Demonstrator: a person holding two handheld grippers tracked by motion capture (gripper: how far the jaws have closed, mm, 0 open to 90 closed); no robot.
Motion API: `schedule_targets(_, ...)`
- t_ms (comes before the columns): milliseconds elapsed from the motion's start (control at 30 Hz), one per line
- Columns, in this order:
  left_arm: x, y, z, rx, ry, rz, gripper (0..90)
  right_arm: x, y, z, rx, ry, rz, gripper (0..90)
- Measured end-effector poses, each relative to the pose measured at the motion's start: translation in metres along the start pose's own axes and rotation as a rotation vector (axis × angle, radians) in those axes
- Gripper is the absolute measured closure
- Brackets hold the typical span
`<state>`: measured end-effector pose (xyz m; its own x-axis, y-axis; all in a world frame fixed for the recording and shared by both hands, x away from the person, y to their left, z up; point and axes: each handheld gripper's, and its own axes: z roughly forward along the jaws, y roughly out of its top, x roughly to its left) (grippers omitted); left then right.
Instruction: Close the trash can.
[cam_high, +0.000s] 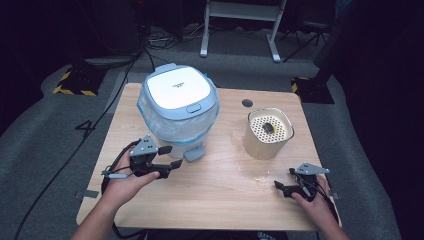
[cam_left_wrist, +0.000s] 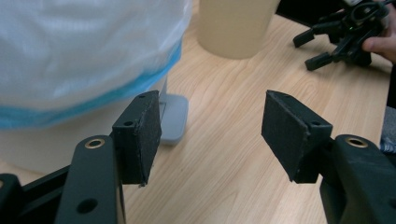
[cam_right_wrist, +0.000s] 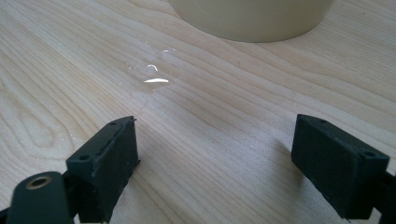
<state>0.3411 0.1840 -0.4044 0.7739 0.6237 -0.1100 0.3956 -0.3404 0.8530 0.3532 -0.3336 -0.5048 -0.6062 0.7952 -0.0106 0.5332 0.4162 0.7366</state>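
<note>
On the wooden surface (cam_high: 210, 195), towards its far left, a small pedal bin (cam_high: 178, 111) is seen, white-lidded, with a thin plastic liner (cam_high: 150, 117) folded over its rim and a grey foot pedal (cam_high: 193, 154) projecting at the base. The left gripper (cam_high: 170, 157) is held low just in front of the bin, near the pedal; its jaws are seen well apart in the left gripper view, with nothing between the pads (cam_left_wrist: 140, 135) and no contact made. The right gripper (cam_high: 280, 187) is rested near the front right edge, jaws likewise wide and empty, aimed towards a cream perforated-top canister (cam_high: 268, 132), beside which a small wet patch (cam_right_wrist: 152, 74) is visible.

The bin is judged to be light and hollow, so it may be tipped or slid if pushed high up. The liner is soft and slippery and would give no firm hold. The pedal is stiff and narrow, and is probably best pressed from above, or the lid's front latch (cam_high: 193, 108) taken instead.
</note>
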Motion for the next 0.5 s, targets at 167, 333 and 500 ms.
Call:
schedule_targets(167,0.006,-0.017,0.008,0.041,0.014,-0.024,37.3,0.000,0.000,0.000,0.000,0.000,0.000,14.8)
schedule_targets(333,0.012,-0.031,0.016,0.083,0.035,-0.032,36.7,0.000,0.000,0.000,0.000,0.000,0.000,14.8)
schedule_targets(500,0.014,-0.041,0.024,0.112,0.047,-0.037,36.1,0.000,0.000,0.000,0.000,0.000,0.000,14.8)
